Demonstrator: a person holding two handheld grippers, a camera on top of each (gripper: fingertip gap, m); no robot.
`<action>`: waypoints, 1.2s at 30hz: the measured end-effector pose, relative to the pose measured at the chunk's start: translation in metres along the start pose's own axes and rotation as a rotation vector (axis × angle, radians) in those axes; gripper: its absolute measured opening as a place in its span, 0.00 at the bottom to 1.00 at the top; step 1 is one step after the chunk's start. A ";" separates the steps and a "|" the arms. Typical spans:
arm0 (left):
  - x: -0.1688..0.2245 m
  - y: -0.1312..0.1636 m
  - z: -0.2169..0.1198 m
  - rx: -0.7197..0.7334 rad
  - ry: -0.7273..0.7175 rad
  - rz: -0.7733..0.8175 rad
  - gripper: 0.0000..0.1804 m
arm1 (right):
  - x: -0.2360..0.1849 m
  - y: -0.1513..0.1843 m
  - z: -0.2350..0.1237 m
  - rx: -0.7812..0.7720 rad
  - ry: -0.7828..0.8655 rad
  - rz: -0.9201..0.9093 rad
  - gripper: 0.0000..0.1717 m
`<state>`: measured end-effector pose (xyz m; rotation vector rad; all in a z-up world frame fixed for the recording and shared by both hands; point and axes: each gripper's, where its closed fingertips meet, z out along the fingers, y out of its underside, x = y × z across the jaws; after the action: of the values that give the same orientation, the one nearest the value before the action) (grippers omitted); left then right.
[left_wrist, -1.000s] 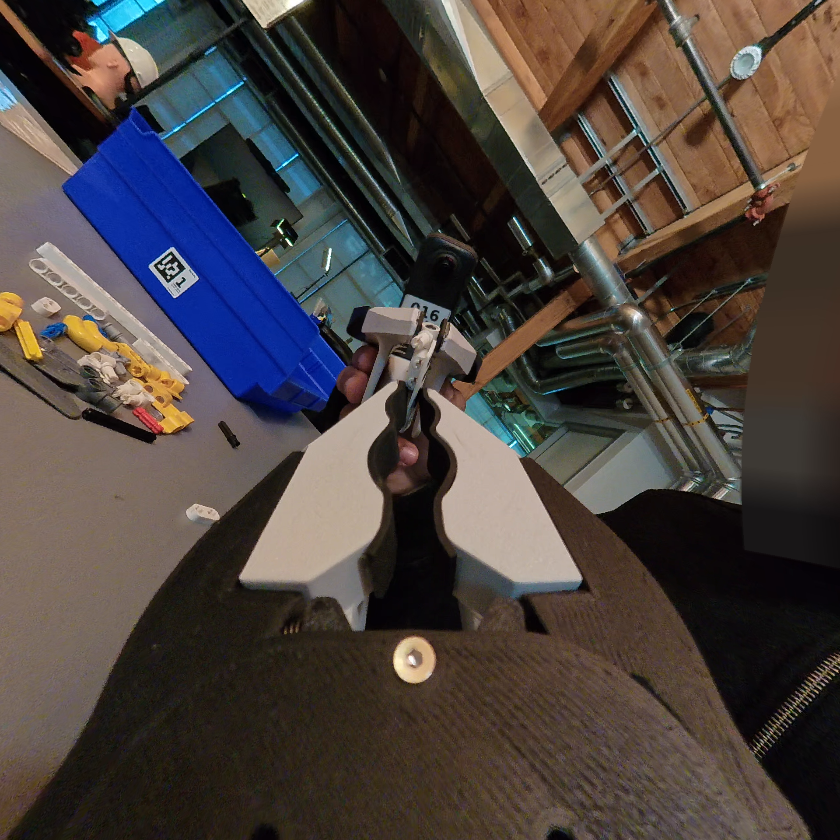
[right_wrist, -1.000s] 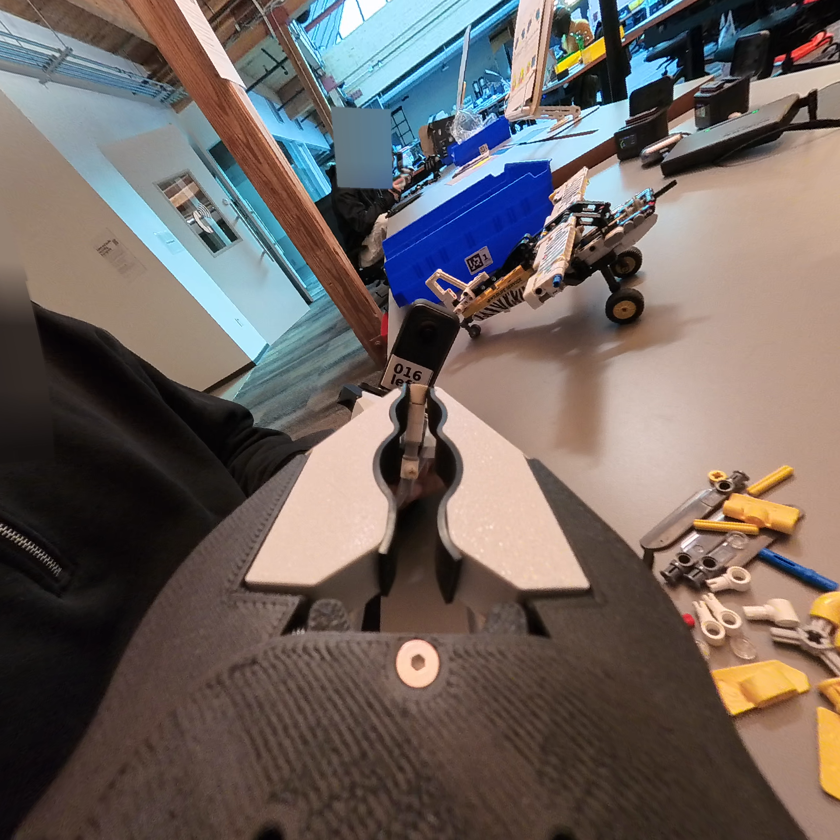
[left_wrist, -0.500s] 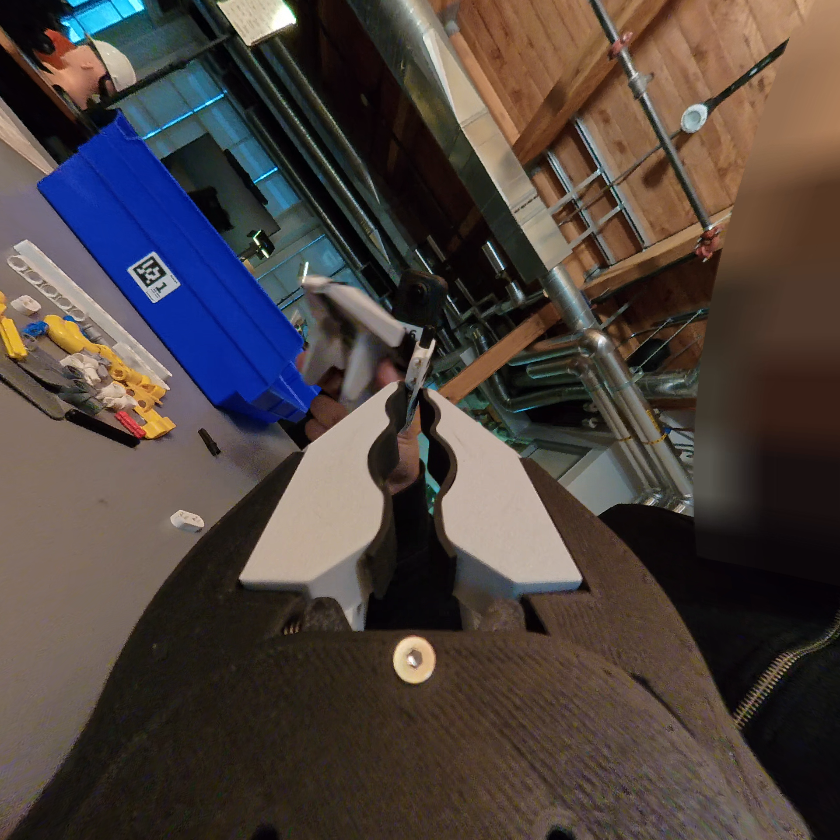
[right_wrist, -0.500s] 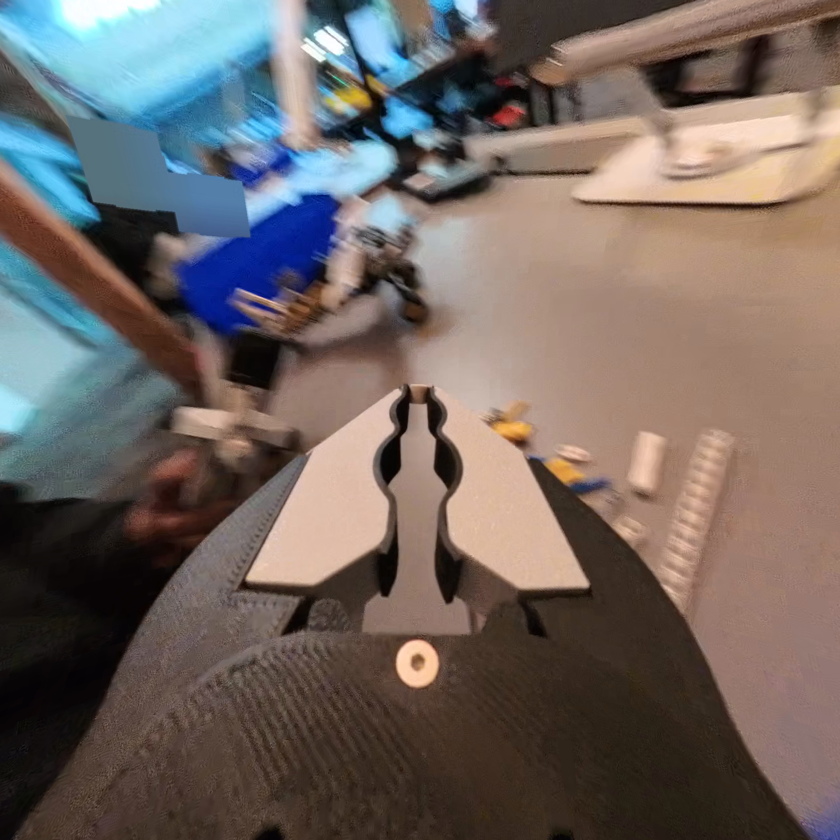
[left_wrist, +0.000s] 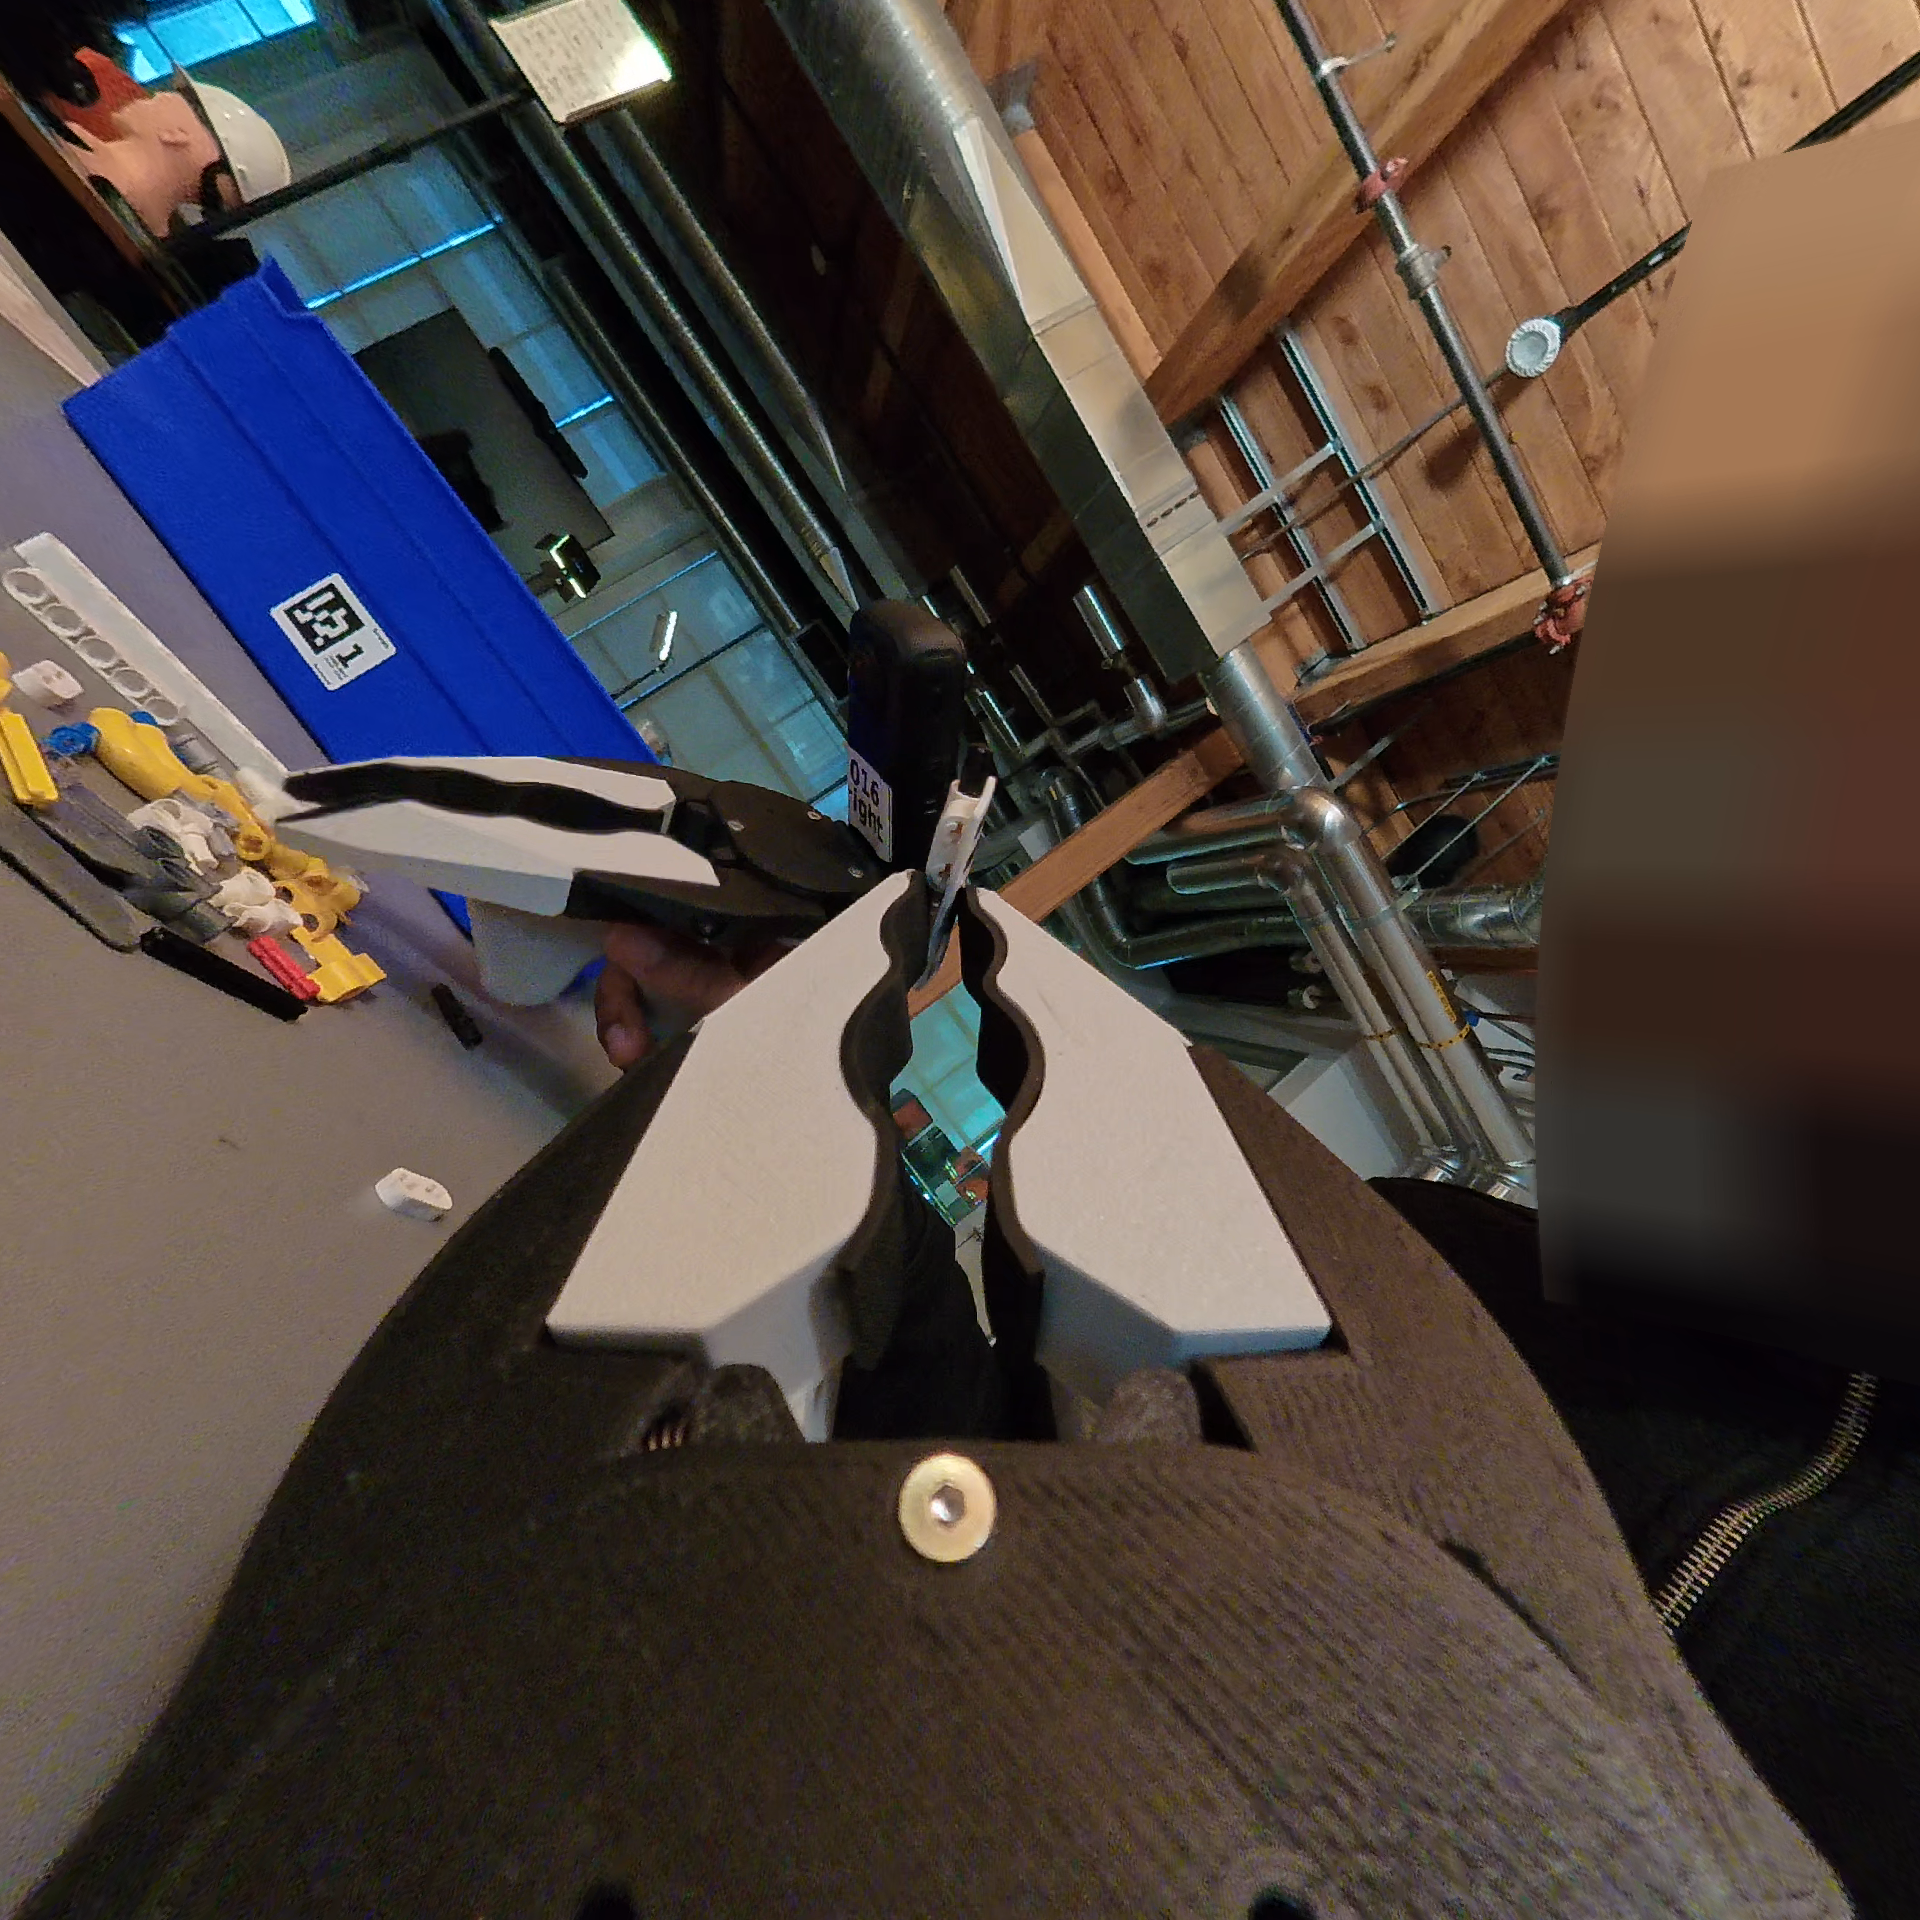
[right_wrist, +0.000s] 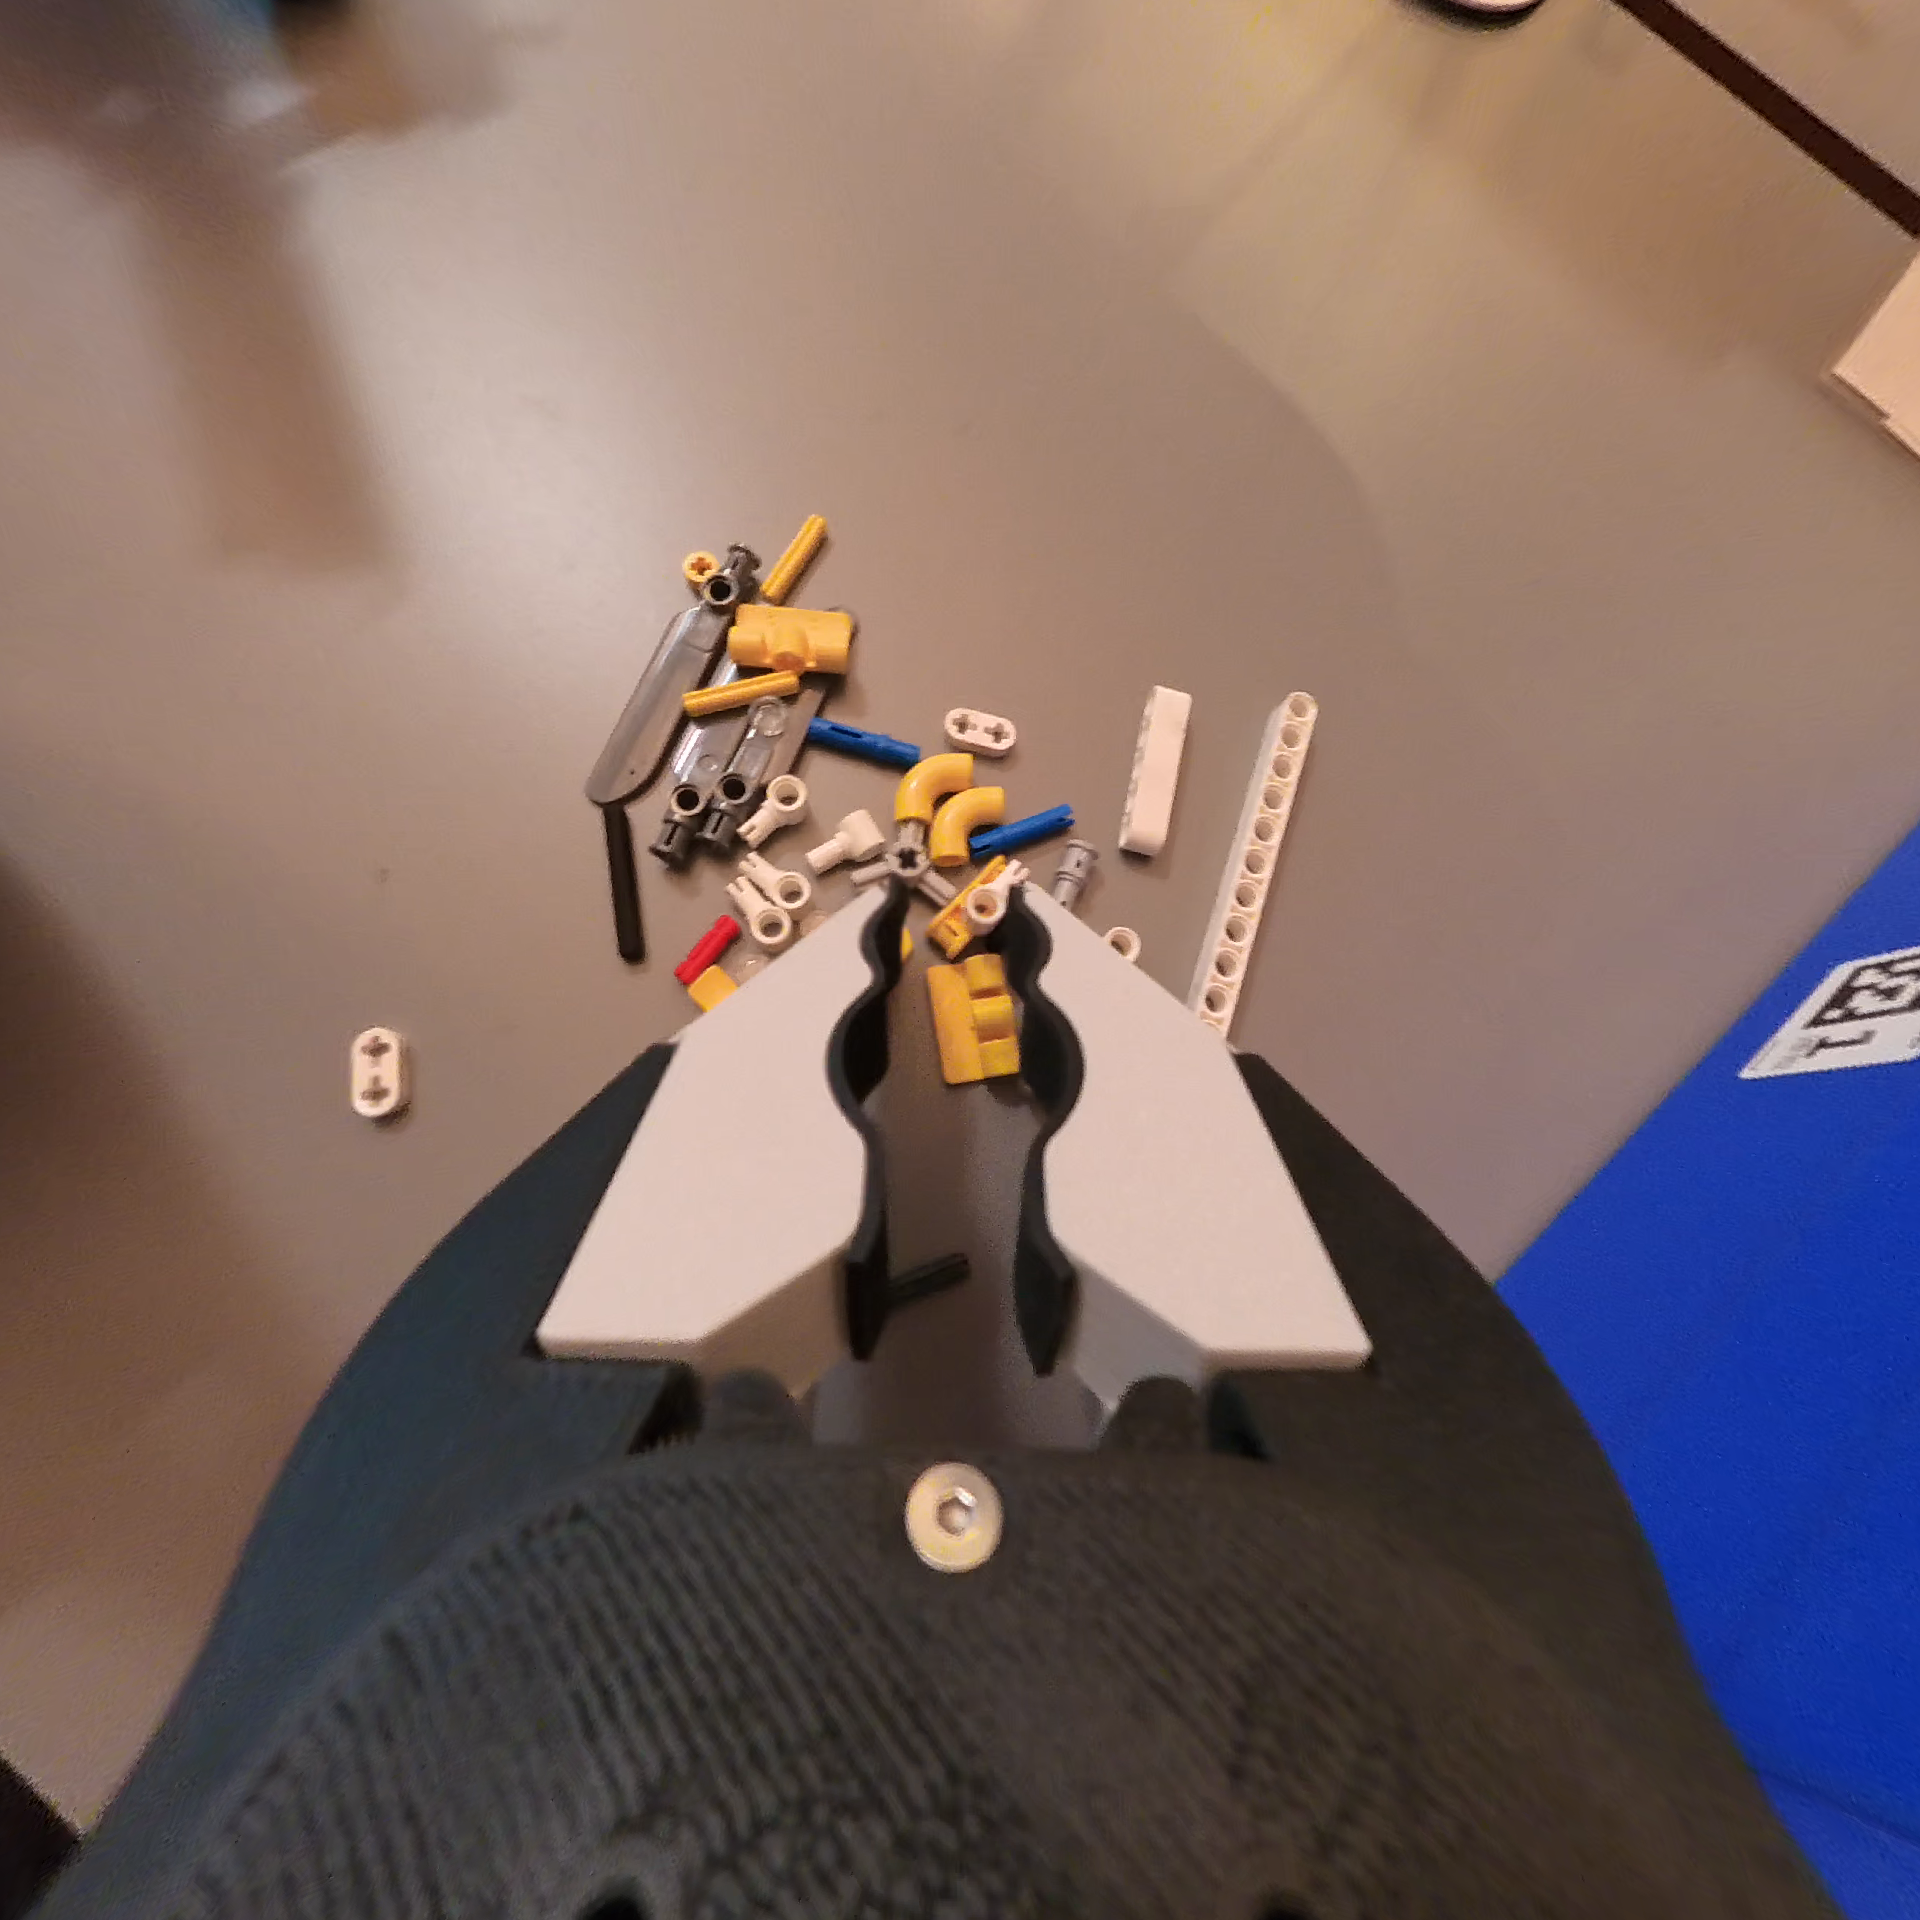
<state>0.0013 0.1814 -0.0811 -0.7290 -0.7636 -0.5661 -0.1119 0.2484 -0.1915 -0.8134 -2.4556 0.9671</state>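
My left gripper (left_wrist: 940, 883) is raised off the table and shut on a small, thin white toy-building piece (left_wrist: 961, 821) that sticks out past its tips. My right gripper (right_wrist: 951, 894) is open and holds nothing. It hovers over a pile of small yellow, white, grey and blue building parts (right_wrist: 831, 769) on the grey table (right_wrist: 1039, 364). A yellow block (right_wrist: 975, 1013) and a white connector (right_wrist: 987, 904) lie on the table below the open jaws, apart from the pads. In the left wrist view the right gripper (left_wrist: 286, 805) points left toward that pile (left_wrist: 208, 862).
A blue bin (right_wrist: 1766, 1351) stands right of the pile and also shows in the left wrist view (left_wrist: 312, 540). A long white holed beam (right_wrist: 1257, 852) and a short white beam (right_wrist: 1155, 769) lie beside the pile. A loose white two-hole plate (right_wrist: 379, 1070) lies to the left. A person's black jacket (left_wrist: 1714, 1455) is close by. Across from one pair of fingers to the other is roughly 15 cm.
My right gripper left the white piece at my left gripper's tips, swung away over the parts pile and opened wider. My left gripper stayed shut on the white piece.
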 end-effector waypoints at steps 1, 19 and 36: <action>0.000 0.000 0.000 0.000 0.001 -0.001 0.00 | -0.001 0.000 -0.001 0.000 -0.005 0.000 0.11; 0.000 0.001 0.000 -0.005 0.001 -0.009 0.00 | 0.003 -0.010 -0.007 0.089 -0.057 0.071 0.08; 0.000 0.001 0.001 -0.004 0.004 -0.011 0.00 | 0.008 -0.009 0.006 0.103 -0.019 0.063 0.04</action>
<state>0.0013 0.1823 -0.0814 -0.7279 -0.7632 -0.5790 -0.1244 0.2452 -0.1878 -0.8546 -2.3864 1.1190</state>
